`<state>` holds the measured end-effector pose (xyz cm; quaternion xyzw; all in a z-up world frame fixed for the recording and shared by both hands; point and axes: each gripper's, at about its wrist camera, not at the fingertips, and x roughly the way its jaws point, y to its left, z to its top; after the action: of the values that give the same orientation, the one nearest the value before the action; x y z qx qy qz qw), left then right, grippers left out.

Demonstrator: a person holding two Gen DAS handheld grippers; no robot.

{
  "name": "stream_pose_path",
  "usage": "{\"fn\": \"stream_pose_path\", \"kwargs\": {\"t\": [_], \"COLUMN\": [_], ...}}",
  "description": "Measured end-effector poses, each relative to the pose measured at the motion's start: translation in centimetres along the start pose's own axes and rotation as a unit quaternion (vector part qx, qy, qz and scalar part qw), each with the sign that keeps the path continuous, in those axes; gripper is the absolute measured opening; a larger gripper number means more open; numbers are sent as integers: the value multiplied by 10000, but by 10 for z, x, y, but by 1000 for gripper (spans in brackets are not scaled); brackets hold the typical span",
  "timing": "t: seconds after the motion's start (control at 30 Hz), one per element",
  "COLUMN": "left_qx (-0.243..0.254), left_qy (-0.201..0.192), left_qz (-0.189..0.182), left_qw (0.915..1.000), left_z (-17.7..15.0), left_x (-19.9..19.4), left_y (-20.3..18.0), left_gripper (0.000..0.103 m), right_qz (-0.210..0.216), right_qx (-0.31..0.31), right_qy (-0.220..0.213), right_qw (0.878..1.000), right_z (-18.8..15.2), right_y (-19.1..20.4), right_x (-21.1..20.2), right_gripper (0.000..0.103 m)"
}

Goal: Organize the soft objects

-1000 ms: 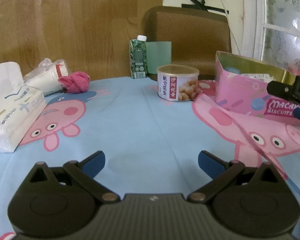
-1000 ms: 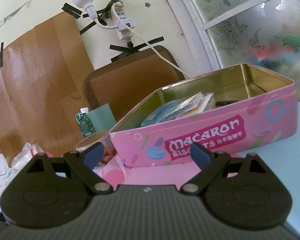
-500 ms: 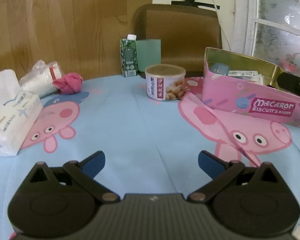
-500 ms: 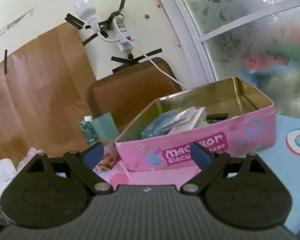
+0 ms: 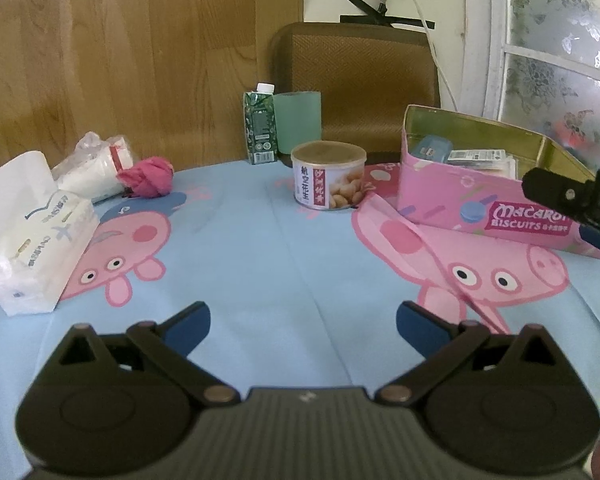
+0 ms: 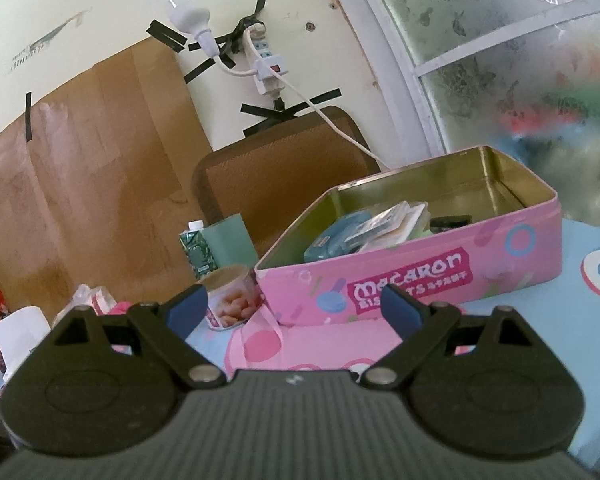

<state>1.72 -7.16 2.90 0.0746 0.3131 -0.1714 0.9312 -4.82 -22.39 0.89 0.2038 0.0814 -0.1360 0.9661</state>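
**Hovering apart, both tools empty over the table**

Holding nothing, the left tool (image 5: 303, 320) hangs with its blue-tipped fingers (image 5: 190, 322) spread wide above the table (image 5: 260, 248), which is covered in a light blue cloth printed with pink cartoon pigs. The right tool (image 6: 294, 310) is likewise released and empty, its fingers apart, pointing toward the pink biscuit tin (image 6: 420, 276); from the left wrist view, part of it shows at the right edge, just in front of that tin.

The tin stands open on the right side of the table and holds a blue case (image 6: 336, 236) and some flat packets (image 6: 396, 220). Just left of it stands a round can of nuts (image 5: 329, 180). Behind the can, near the table's far edge, a green carton (image 5: 260, 128) stands upright beside a pale green cup (image 5: 299, 120).

The soft things lie on the left side, well apart from the tin. A crumpled magenta cloth (image 5: 150, 176) rests against a clear bag of white items (image 5: 94, 168). Nearer the left tool lies a soft pack of tissues (image 5: 40, 236), one sheet sticking up from its top.

A brown chair back (image 5: 356, 80) stands beyond the table.
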Motion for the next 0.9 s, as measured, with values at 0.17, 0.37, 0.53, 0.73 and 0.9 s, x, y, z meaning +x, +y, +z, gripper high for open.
{"fn": "stream_pose_path", "kwargs": {"t": [0.17,0.37,0.53,0.73,0.9], "left_qx": [17,16,-4,0,7], "left_qy": [-26,-43,-26,5,-13], "left_qz": [15,31,51,63,126], "left_qw": [10000,10000,10000,10000,9999], "left_z": [-1,0,0,0,0], "left_x": [-4,-5,-4,-3,-4], "left_y": [-2,-2,-1,-2,-1], "left_gripper": [103,103,103,103,103], "right_qz": [-3,-19,-25,-31,-38], "right_qx": [-19,-22,-21,-25,-33], "right_qy": [-11,-59,-73,-77,-65], "right_qw": [10000,10000,10000,10000,10000], "right_z": [-1,0,-1,-1,-1], "right_y": [2,1,0,1,2], "right_x": [-1,-3,-3,-3,-2], "right_gripper": [95,95,95,95,95]}}
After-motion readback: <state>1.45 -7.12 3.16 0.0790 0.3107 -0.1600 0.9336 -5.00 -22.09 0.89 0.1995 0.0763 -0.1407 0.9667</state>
